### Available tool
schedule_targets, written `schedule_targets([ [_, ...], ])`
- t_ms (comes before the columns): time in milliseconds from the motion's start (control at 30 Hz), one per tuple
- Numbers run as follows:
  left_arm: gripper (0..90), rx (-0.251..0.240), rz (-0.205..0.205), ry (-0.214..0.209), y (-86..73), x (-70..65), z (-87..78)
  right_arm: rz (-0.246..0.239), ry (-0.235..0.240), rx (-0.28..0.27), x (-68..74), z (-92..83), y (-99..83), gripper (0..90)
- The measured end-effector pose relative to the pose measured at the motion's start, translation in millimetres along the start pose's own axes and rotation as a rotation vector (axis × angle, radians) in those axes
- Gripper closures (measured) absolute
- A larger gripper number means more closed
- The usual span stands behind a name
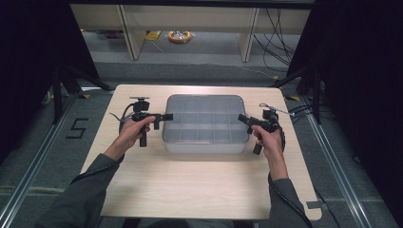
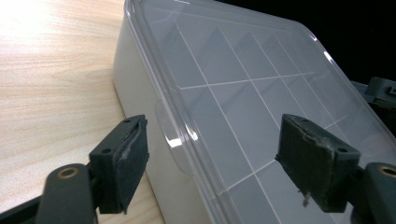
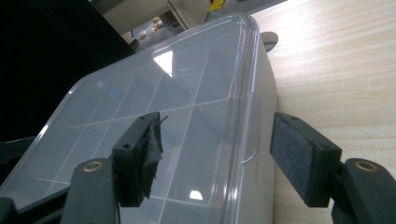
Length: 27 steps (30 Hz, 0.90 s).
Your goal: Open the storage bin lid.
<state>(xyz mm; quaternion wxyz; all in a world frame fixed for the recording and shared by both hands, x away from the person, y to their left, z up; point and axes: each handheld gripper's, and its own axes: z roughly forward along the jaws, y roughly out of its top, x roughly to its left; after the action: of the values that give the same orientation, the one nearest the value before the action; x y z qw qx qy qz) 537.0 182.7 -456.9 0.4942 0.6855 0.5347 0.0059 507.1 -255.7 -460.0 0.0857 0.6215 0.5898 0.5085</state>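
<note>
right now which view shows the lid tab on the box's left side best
The left gripper view: the tab sits close up between the left claw's open jaws, standing out from the lid's rim. The high view shows the whole box, the tab too small to tell. The right gripper view shows the opposite side's tab.

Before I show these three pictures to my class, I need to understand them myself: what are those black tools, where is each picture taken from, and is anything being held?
A person sits at a wooden table holding a hand-operated gripper in each hand: the left gripper and the right gripper. Each has two black padded jaws. The wide picture comes from a camera fixed above the person. The other two come from small cameras riding on each gripper, looking along its jaws. On the table stands a clear plastic box with a lid and divided compartments inside. Each gripper straddles a small tab on the lid's edge, one at each end. The pads do not yet press on anything, so nothing is held.
</note>
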Motion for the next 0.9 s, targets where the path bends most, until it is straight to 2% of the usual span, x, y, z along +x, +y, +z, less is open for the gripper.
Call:
schedule_targets([
  [33,27.2,0.017,0.012,-0.003,0.1,1.7,-0.1,0.01,0.009,-0.007,-1.2,0.3,0.2,37.3],
  [200,30.9,0.014,-0.007,-0.011,0.4,4.5,4.2,0.022,0.003,-0.004,-5.0,-0.3,0.1,40.5],
  [267,35.4,0.018,-0.017,-0.02,0.0,5.4,6.5,0.03,0.005,-0.007,-6.6,0.2,-0.5,43.1],
  [300,36.6,0.015,-0.015,-0.018,-0.6,5.5,7.6,0.027,0.012,-0.01,-7.2,0.1,-0.5,44.0],
  [333,37.6,0.012,-0.016,-0.013,-1.1,5.3,8.4,0.045,0.02,-0.01,-6.4,-0.2,-0.4,44.4],
  [433,38.9,0.02,-0.015,-0.023,-2.3,5.7,9.6,0.047,0.036,-0.014,-5.8,0.7,-1.4,46.4],
  [500,40.7,0.012,-0.012,-0.008,-3.0,5.1,10.0,0.061,0.028,-0.016,-3.5,0.3,-2.0,47.6],
  [533,42.0,0.014,-0.019,-0.009,-2.8,6.0,9.3,0.091,0.025,-0.002,-1.1,-0.7,-2.2,48.4],
  [567,44.0,0.007,-0.027,-0.004,-3.0,6.0,9.1,0.063,0.018,-0.023,-3.3,-0.1,-2.2,49.3],
  [667,47.5,-0.002,-0.028,-0.001,-3.8,6.9,8.8,0.096,0.034,-0.031,-4.6,-1.6,-2.8,51.0],
  [733,48.4,-0.003,-0.029,-0.001,-3.8,7.7,8.3,0.135,0.044,-0.043,-4.2,-2.2,-3.1,54.4],
  [767,48.7,-0.003,-0.029,-0.001,-3.8,7.7,8.3,0.135,0.044,-0.043,-4.2,-2.2,-3.1,54.4],
  [800,49.0,-0.015,-0.032,-0.003,-3.7,6.5,7.2,0.161,0.046,-0.049,-2.6,-4.4,-2.9,56.4],
  [833,49.6,-0.015,-0.032,-0.003,-3.7,6.5,7.2,0.141,0.049,-0.062,-3.4,-4.7,-2.3,57.3],
  [867,49.6,-0.019,-0.036,0.001,-3.1,5.0,6.4,0.141,0.049,-0.062,-3.4,-4.7,-2.3,57.3],
  [900,49.6,-0.017,-0.025,0.002,-2.5,4.9,4.6,0.102,0.035,-0.071,-4.5,-6.5,-1.5,59.0],
])
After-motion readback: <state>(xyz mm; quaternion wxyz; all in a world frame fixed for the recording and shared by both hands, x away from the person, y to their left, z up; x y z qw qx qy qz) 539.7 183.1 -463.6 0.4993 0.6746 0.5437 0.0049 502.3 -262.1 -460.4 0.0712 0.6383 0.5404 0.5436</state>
